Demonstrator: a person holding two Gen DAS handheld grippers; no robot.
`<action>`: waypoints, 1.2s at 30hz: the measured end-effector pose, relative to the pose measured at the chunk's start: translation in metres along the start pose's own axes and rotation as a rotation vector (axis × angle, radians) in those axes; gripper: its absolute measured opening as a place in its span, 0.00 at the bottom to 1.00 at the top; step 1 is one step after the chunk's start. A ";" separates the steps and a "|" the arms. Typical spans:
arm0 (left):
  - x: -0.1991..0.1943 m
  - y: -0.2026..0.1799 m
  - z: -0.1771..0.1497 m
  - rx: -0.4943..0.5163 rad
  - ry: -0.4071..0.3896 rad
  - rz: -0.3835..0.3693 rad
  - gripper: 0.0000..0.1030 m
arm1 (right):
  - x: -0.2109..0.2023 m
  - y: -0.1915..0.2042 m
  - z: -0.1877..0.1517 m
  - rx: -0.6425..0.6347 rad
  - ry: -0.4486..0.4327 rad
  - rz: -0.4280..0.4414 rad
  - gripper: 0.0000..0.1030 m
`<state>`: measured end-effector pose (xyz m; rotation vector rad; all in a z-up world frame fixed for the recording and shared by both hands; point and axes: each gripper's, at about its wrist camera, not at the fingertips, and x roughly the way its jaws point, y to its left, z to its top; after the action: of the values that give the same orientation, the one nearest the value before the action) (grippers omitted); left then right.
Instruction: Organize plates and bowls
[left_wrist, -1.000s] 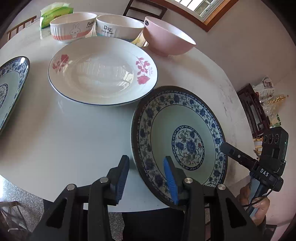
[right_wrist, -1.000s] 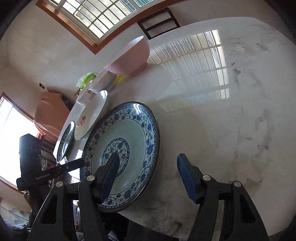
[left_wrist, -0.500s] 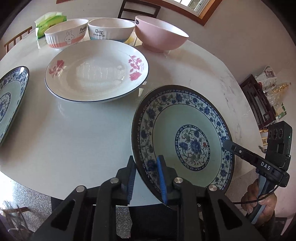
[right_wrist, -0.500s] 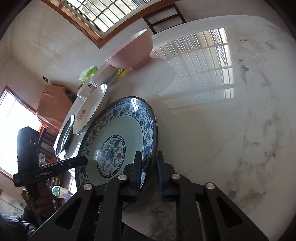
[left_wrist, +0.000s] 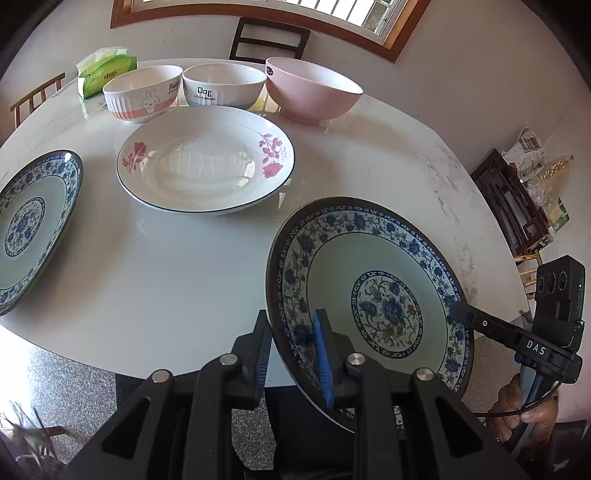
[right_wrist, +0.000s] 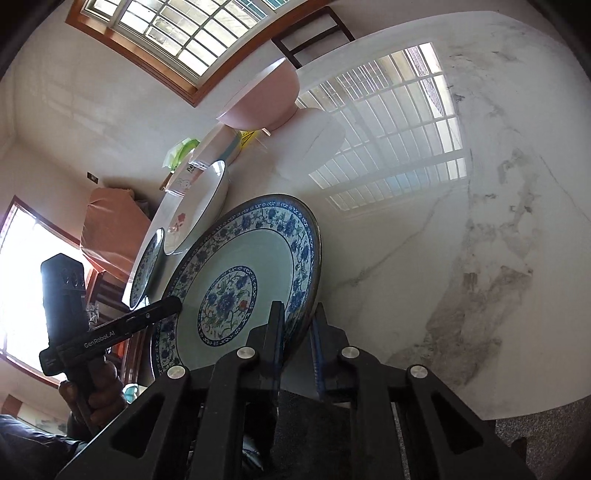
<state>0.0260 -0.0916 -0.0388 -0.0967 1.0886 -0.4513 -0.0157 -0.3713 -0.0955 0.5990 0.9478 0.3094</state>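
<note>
A blue-and-white flowered plate (left_wrist: 384, 306) (right_wrist: 240, 266) lies at the near edge of the round white table (left_wrist: 166, 277), its near part past the edge. My left gripper (left_wrist: 291, 350) is shut on the plate's near-left rim, one pad under and one pad on top. My right gripper (right_wrist: 297, 336) is shut on the rim at the opposite side. In each wrist view the other gripper shows beside the plate, with a hand on its handle. A white plate with red flowers (left_wrist: 207, 166) (right_wrist: 192, 210) sits mid-table. A second blue-and-white plate (left_wrist: 29, 221) (right_wrist: 147, 266) lies at the left.
Three bowls stand in a row at the back: a rabbit bowl (left_wrist: 144, 92), a "Dog" bowl (left_wrist: 221, 86) and a pink bowl (left_wrist: 314, 92) (right_wrist: 262, 99). A green tissue pack (left_wrist: 105, 72) lies behind them. A dark chair (left_wrist: 271, 38) stands beyond the table.
Both grippers stood open around the plate's rim a second ago and have shut on it. The plate has shifted slightly with them toward the near edge.
</note>
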 end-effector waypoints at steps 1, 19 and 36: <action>-0.003 0.002 -0.001 -0.002 -0.004 -0.003 0.22 | -0.001 0.002 -0.001 0.000 -0.002 0.002 0.14; -0.070 0.078 -0.010 -0.140 -0.147 0.069 0.22 | 0.012 0.075 -0.003 -0.122 0.001 0.054 0.14; -0.129 0.209 -0.003 -0.353 -0.260 0.232 0.22 | 0.117 0.189 0.029 -0.292 0.132 0.175 0.15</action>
<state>0.0381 0.1498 0.0051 -0.3277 0.9001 -0.0316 0.0752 -0.1728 -0.0466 0.3959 0.9562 0.6384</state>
